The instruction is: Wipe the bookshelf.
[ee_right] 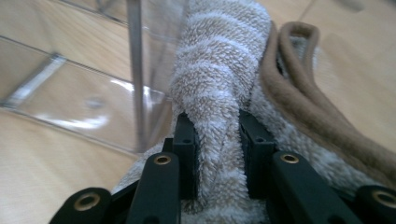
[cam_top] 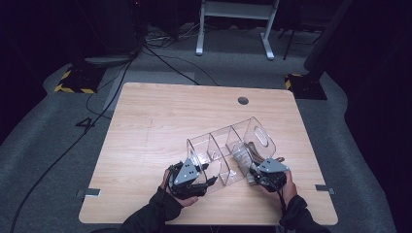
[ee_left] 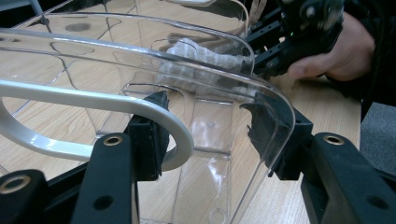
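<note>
A clear plastic organizer point(cam_top: 228, 145) with several compartments lies tilted on the wooden table point(cam_top: 160, 121). My left gripper point(cam_top: 201, 177) is shut across its near end, one pad on each side of the curved wall point(ee_left: 140, 56). My right gripper point(ee_right: 217, 135) is shut on a fluffy beige-and-white striped cloth point(ee_right: 219, 56) with a brown edge band point(ee_right: 299, 93). The cloth lies against the organizer's clear divider point(ee_right: 135, 70), at the organizer's right side point(cam_top: 241, 156). In the left gripper view the cloth point(ee_left: 201, 53) shows through the plastic, with the right gripper point(ee_left: 285, 46) and its hand behind it.
A round cable hole point(cam_top: 243, 101) sits near the table's far edge. Bare wood stretches over the left and far parts of the table. Cables point(cam_top: 160, 58) and a white desk frame point(cam_top: 233, 24) are on the grey floor beyond.
</note>
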{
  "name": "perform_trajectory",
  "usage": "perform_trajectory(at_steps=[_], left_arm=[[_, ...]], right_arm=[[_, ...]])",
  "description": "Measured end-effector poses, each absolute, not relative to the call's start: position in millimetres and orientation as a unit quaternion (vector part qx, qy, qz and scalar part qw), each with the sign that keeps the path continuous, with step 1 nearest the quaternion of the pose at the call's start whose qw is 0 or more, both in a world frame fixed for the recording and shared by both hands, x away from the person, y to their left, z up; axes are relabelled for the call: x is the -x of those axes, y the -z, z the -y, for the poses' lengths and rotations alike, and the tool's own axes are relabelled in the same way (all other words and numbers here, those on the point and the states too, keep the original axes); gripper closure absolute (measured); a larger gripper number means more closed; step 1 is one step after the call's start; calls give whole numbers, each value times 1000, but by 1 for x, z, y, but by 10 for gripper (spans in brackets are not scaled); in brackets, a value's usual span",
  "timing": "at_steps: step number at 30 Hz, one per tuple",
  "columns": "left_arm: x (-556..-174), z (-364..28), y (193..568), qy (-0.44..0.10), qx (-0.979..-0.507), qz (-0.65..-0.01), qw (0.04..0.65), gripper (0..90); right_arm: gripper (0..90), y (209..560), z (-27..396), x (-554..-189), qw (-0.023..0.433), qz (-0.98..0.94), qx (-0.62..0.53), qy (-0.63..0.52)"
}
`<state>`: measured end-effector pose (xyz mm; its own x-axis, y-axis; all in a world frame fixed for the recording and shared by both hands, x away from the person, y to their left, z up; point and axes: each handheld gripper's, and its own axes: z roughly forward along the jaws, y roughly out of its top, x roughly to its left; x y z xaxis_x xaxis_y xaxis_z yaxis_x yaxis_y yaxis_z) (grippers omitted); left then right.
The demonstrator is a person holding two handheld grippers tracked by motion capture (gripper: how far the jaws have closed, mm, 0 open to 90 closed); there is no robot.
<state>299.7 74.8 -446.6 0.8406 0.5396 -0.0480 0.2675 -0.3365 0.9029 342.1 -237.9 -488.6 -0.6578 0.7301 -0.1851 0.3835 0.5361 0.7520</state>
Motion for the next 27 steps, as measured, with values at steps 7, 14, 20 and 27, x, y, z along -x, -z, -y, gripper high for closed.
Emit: perform_trajectory(at_steps=[7, 14, 20, 27], left_arm=[[-300, -75, 447, -130, -808, -248, 519, 479], [-300, -75, 446, -130, -809, -247, 518, 480], [-300, -75, 447, -128, -809, -246, 518, 479], [-301, -76, 446, -128, -811, -243, 516, 478]], right_arm=[[727, 471, 247, -334, 224, -830, -321, -397], [729, 419, 257, -312, 346, -781, -301, -424], [729, 397, 259, -300, 405, -760, -284, -422], [730, 451, 255, -317, 362, -803, -296, -370]])
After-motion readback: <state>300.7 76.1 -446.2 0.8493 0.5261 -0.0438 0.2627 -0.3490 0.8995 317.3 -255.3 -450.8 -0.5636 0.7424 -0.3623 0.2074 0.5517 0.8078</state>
